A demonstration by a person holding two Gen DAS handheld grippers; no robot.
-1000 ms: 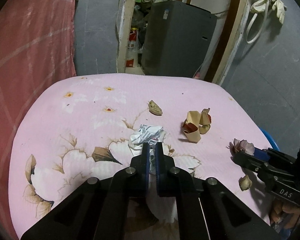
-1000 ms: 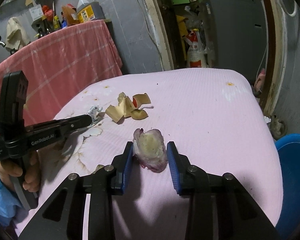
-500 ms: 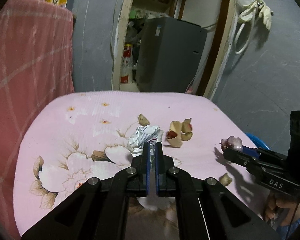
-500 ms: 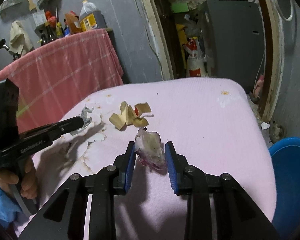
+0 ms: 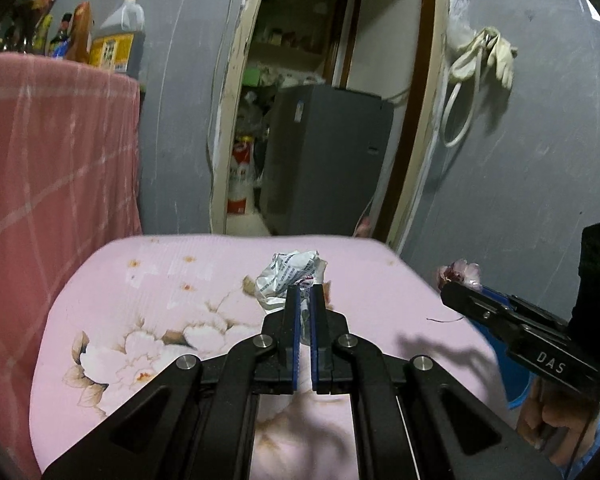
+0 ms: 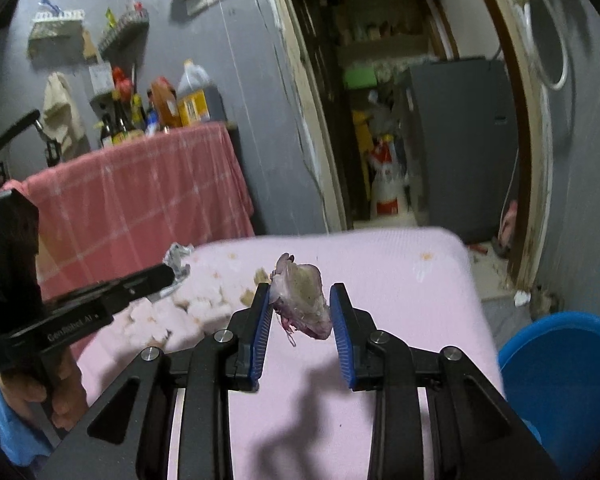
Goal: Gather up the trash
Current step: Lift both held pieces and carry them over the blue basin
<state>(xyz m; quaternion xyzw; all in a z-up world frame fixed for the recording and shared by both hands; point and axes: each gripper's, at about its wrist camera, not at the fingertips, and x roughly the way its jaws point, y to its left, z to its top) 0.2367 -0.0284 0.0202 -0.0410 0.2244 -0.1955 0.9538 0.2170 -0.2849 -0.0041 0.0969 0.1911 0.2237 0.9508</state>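
Both tools loaded, both off the pink flowered worktop [image 5: 148, 304].

Left tool [image 5: 304, 304]: jaws nearly closed, pinching the lower edge of a crumpled paper wad [image 5: 290, 280]. The wad sticks up and forward past the fingertips, clear of the cloth.

Right tool [image 6: 300, 312]: jaws at medium width, clamped on an onion scrap [image 6: 302, 298], purplish and limp, with a thread of skin dangling under it. The scrap's long axis runs roughly along the fingers and tilts up at the far end. Contact on the left pad is clear; on the right pad it looks like touching, though a thin gap can't be ruled out.

Key relation: the blue bucket [image 6: 560, 376] sits on the floor off the worktop's right edge, down and to the right of the right tool. In the left view only a sliver of it [image 5: 516, 384] shows, behind the right tool [image 5: 460, 286]. So the right tool is much nearer the bucket, with a short swing right and down. The left tool is on the far side and would have to cross the whole worktop, with the right tool in its path.

Judgement: the right drop likely goes 1st, then the left.

Risk: the loose scrap could slip before it clears the rim.

A few tan bits [image 6: 260, 276] are left on the cloth, blurred.
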